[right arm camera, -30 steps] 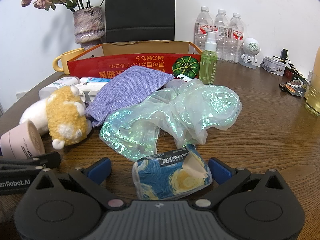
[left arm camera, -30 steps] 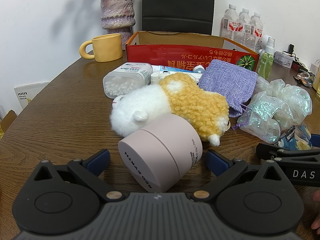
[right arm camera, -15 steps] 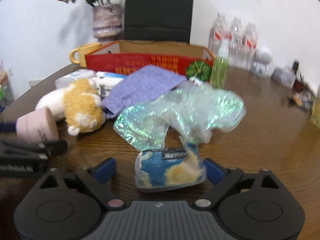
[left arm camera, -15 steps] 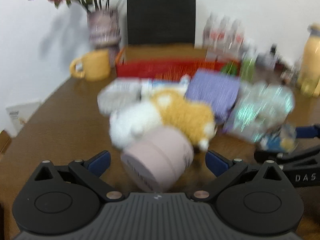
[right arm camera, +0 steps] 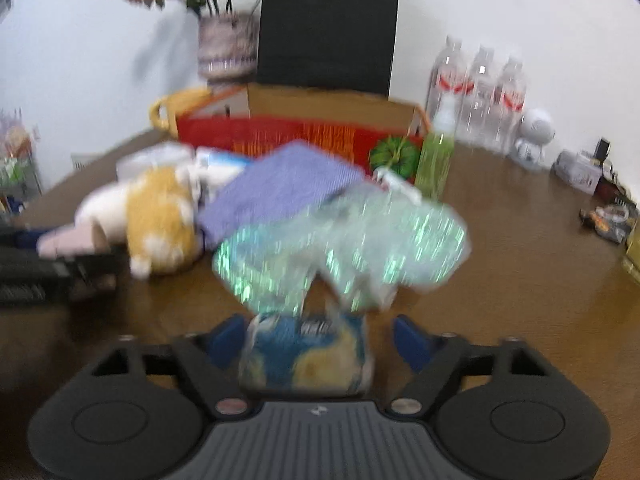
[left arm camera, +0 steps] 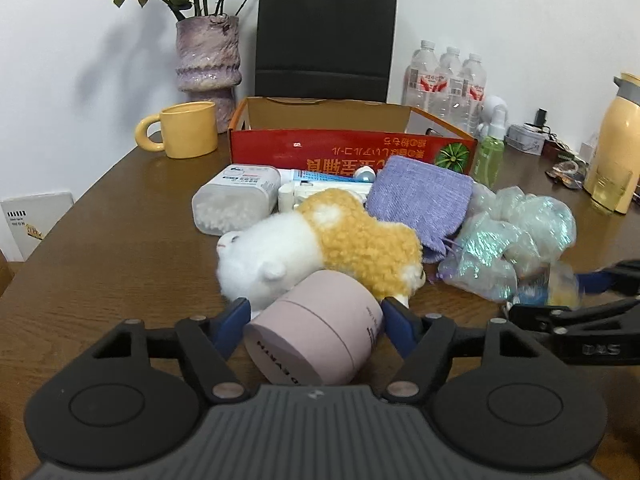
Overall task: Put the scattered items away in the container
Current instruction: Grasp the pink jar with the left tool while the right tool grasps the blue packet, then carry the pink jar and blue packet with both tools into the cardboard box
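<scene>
Two low wrist views across one cluttered table (left arm camera: 104, 240), toward red box (left arm camera: 348, 152).

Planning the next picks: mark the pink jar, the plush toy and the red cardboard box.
pink jar (left arm camera: 320, 336), left wrist view, on its side wall.
plush toy (left arm camera: 360, 240), left wrist view, on its yellow back.
red cardboard box (left arm camera: 344, 152), left wrist view, on its red front wall.
</scene>
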### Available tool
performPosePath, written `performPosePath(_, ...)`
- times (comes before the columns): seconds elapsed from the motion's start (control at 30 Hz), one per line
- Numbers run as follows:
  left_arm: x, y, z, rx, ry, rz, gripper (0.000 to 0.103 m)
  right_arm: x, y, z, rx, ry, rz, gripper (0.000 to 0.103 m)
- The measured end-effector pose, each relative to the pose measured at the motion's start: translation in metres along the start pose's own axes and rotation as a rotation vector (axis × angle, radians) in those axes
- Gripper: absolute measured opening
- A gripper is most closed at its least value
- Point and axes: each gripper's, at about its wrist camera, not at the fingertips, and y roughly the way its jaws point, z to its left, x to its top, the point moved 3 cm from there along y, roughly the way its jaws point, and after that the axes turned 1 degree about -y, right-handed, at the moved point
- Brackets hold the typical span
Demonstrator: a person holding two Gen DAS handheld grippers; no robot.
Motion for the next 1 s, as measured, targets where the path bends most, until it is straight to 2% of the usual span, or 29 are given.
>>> performPosePath(0.07,-0.008,-0.011,-0.002,-0.011,0.042,-0.022,0.073,-0.007,0.0,0.0,0.021,0.024,0.002,0.053)
performPosePath(0.17,-0.018,-0.017,-0.006,-0.043,0.073,-0.049,0.074,-0.015,-0.005,-0.004,0.041,0.055,-0.02,0.051)
performPosePath(0.3,-0.019,-0.01,-0.011,-0.045,0.078,-0.021,0.074,-0.018,-0.007,-0.007,0.046,0.066,-0.034,0.046)
performPosePath(0.37,-0.022,-0.005,-0.014,-0.066,0.088,0.02,0.077,-0.018,-0.009,-0.008,0.055,0.075,-0.035,0.031)
performPosePath(0.4,-0.024,-0.001,-0.016,-0.073,0.092,0.061,0.074,-0.018,-0.012,-0.008,0.067,0.079,-0.034,0.029)
performPosePath(0.43,-0.024,-0.001,-0.017,-0.061,0.099,0.057,0.07,-0.017,-0.015,-0.008,0.077,0.082,-0.034,0.024)
performPosePath(0.57,-0.023,-0.01,-0.024,-0.089,0.107,0.041,0.068,-0.014,-0.022,-0.003,0.095,0.071,-0.046,0.011)
performPosePath(0.63,-0.019,-0.021,-0.03,-0.09,0.126,0.007,0.068,-0.01,-0.027,0.001,0.107,0.062,-0.056,0.01)
performPosePath(0.73,-0.003,-0.041,-0.035,-0.134,0.132,-0.031,0.066,-0.001,-0.041,0.005,0.122,0.04,-0.081,0.01)
performPosePath(0.83,0.028,-0.052,-0.038,-0.189,0.195,-0.008,0.064,0.016,-0.056,0.006,0.17,0.022,-0.086,0.01)
performPosePath(1.0,0.094,-0.054,-0.035,-0.242,0.26,0.025,0.062,0.074,-0.079,-0.005,0.221,-0.032,-0.094,0.006)
